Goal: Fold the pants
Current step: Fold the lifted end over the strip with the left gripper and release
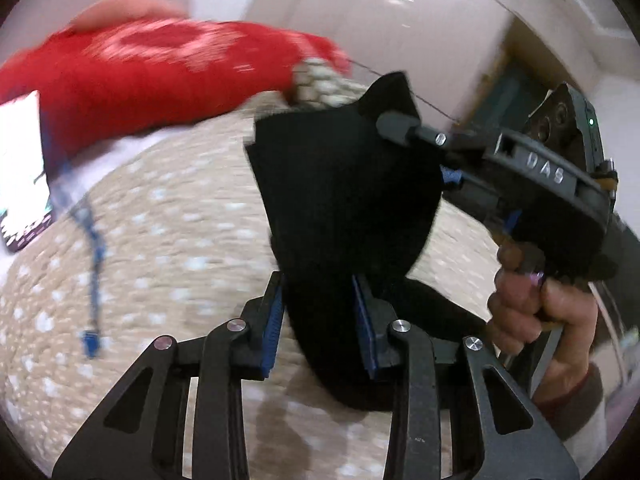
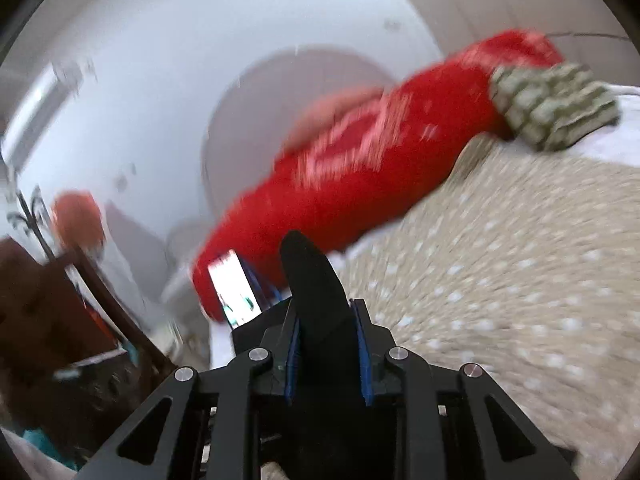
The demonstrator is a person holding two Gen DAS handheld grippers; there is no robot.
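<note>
The black pants [image 1: 340, 200] hang lifted above the bed. My left gripper [image 1: 320, 320] is shut on a bunch of their fabric between its blue pads. The right gripper [image 1: 440, 160] shows in the left wrist view at the right, also holding the pants' upper edge, with a hand on its handle. In the right wrist view my right gripper [image 2: 326, 344] is shut on a black fold of the pants [image 2: 316, 292] that sticks up between the pads. Both views are blurred by motion.
A beige bedspread with white dots [image 1: 160, 260] [image 2: 500, 280] lies below. A red pillow [image 1: 152, 72] [image 2: 360, 168] and a patterned cushion [image 2: 556, 104] lie at the head. A lit phone [image 1: 22, 160] [image 2: 234, 288] with a blue cable [image 1: 94, 240] lies near the pillow.
</note>
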